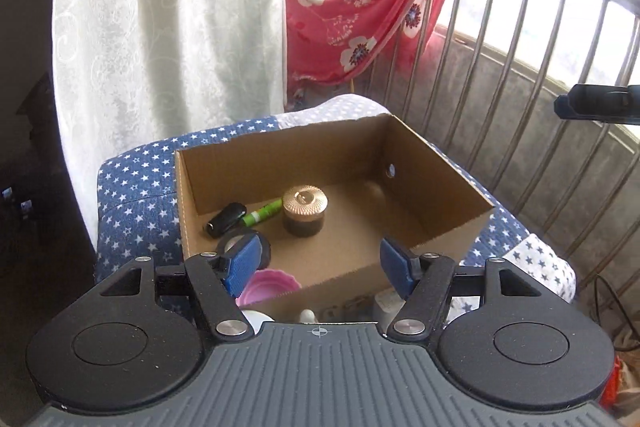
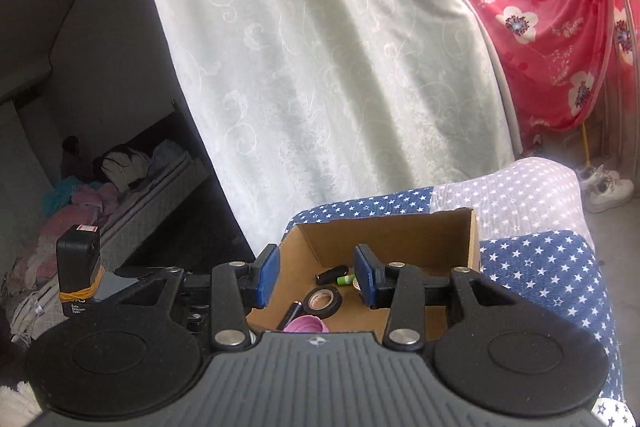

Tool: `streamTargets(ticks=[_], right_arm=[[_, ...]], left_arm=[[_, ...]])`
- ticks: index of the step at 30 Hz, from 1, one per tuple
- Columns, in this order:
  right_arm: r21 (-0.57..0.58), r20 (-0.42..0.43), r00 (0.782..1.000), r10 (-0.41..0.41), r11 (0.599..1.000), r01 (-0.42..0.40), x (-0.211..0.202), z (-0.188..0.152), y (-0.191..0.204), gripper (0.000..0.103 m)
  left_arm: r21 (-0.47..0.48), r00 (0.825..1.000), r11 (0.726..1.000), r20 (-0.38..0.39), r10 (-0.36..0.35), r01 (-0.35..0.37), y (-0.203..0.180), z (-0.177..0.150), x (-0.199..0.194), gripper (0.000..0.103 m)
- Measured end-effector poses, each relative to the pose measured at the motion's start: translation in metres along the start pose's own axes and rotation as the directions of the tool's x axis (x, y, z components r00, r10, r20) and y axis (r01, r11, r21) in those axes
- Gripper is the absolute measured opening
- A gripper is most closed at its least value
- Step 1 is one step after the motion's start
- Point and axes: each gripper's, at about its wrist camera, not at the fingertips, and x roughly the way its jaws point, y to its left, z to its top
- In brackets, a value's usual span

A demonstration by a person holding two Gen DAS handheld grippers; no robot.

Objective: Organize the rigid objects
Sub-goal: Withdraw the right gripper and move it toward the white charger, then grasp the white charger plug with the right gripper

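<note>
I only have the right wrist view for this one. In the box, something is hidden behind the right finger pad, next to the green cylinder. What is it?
Observer: A round jar with a gold lid, standing upright on the floor of the cardboard box, just right of the green cylinder.
Operator: Is the left gripper carrying anything?
Observer: No. The left gripper is open with nothing between its pads, over the box's near wall.
Operator: Anything outside the box on the near side?
Observer: Yes, a white plug-like block lies in front of the near wall, partly hidden by the gripper, so I cannot tell exactly what it is.
</note>
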Motion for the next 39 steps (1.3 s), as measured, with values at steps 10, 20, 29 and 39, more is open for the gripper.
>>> streamTargets(ticks=[10, 20, 29, 39], right_arm=[[0.153, -0.109, 0.991, -0.083, 0.983, 0.099, 0.047, -0.116, -0.024, 0.044], [0.294, -0.16, 0.987, -0.027, 0.953, 0.074, 0.099, -0.15, -0.053, 0.044], [0.442, -0.164, 0.985, 0.061, 0.897, 0.019, 0.121, -0.159, -0.082, 0.044], [0.478, -0.172, 0.98, 0.1, 0.878, -0.006, 0.132, -0.164, -0.083, 0.042]], left_arm=[[0.099, 1.0, 0.995, -0.011, 0.007, -0.006, -0.075, -0.098, 0.043, 0.066], [0.056, 0.996, 0.995, 0.015, 0.085, -0.086, -0.087, -0.103, 0.087, 0.066], [0.029, 0.993, 0.992, 0.011, 0.12, -0.12, -0.086, -0.098, 0.104, 0.057], [0.012, 0.993, 0.993, 0.004, 0.117, -0.117, -0.085, -0.096, 0.109, 0.046]])
